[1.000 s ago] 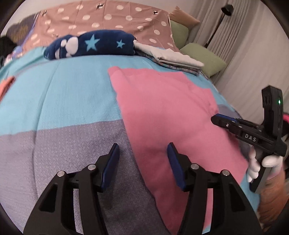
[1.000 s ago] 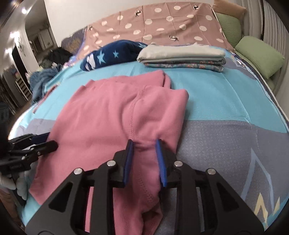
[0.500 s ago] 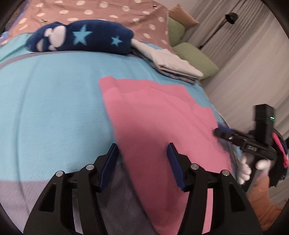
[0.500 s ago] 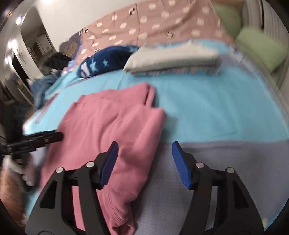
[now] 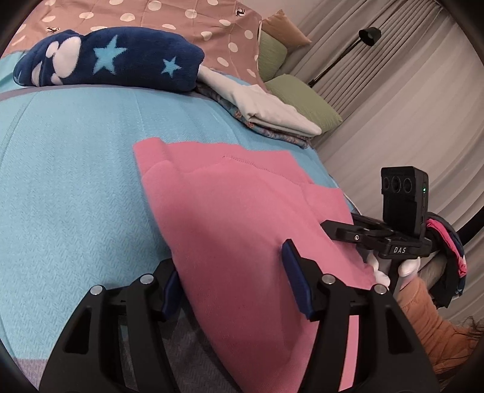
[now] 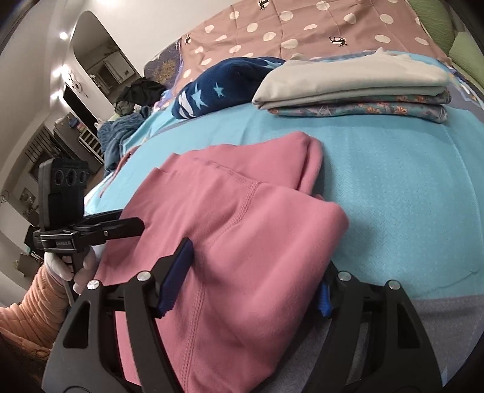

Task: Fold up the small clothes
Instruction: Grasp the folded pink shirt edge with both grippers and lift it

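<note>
A pink garment (image 5: 236, 217) lies partly folded on the blue and grey bedspread (image 5: 75, 169); it also shows in the right wrist view (image 6: 242, 235). My left gripper (image 5: 233, 281) is open, its jaws straddling the garment's left edge, one finger on top and one beside the edge. My right gripper (image 6: 251, 278) is open, its jaws straddling the garment's folded right edge. Each gripper shows in the other's view: the right one (image 5: 341, 232), the left one (image 6: 121, 223). Neither holds cloth.
A navy star-patterned fleece (image 5: 115, 60) and a stack of folded clothes (image 5: 266, 112) lie at the back of the bed, also in the right wrist view (image 6: 357, 87). Polka-dot cover (image 5: 181, 15), green pillows (image 5: 302, 96) and curtains (image 5: 408, 105) are behind.
My right gripper let go of the pink garment and opened wide. Both grippers moved forward and lower, and now straddle the garment's opposite side edges.
</note>
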Demonstrator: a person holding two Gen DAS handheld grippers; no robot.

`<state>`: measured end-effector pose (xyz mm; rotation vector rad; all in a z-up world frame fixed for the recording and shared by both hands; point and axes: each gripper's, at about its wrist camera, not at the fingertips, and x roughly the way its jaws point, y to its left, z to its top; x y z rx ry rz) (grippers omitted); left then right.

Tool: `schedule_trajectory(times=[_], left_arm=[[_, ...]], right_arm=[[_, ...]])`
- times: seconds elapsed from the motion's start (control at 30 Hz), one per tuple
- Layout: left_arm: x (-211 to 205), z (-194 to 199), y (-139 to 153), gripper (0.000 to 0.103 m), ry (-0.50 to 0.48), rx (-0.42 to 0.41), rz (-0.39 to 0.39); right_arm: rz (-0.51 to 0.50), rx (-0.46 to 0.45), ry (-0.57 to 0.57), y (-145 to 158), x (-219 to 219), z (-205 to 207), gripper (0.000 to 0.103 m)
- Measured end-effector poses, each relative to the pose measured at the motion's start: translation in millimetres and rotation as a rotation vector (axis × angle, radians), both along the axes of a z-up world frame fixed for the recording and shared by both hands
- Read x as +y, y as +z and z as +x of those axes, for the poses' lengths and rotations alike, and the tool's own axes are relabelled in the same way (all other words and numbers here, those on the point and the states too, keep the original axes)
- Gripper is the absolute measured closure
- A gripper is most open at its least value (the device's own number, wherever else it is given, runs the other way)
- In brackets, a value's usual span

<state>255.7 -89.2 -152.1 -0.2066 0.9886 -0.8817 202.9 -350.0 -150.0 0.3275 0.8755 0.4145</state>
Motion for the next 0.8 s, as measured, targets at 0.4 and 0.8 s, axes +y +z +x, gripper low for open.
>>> schedule_trajectory(times=[0.4, 0.8], left_arm=[[2.2, -27.2, 6.3, 0.043, -0.076, -0.041, 0.041], [-8.2, -17.6, 1.1, 0.061, -0.078, -0.032, 0.055]], right_arm=[[-0.059, 0.014, 0.001, 10.1, -13.2, -39.6, 0.039], [0.035, 0.019, 0.093, 1.9, 0.6, -5.8, 0.048]])
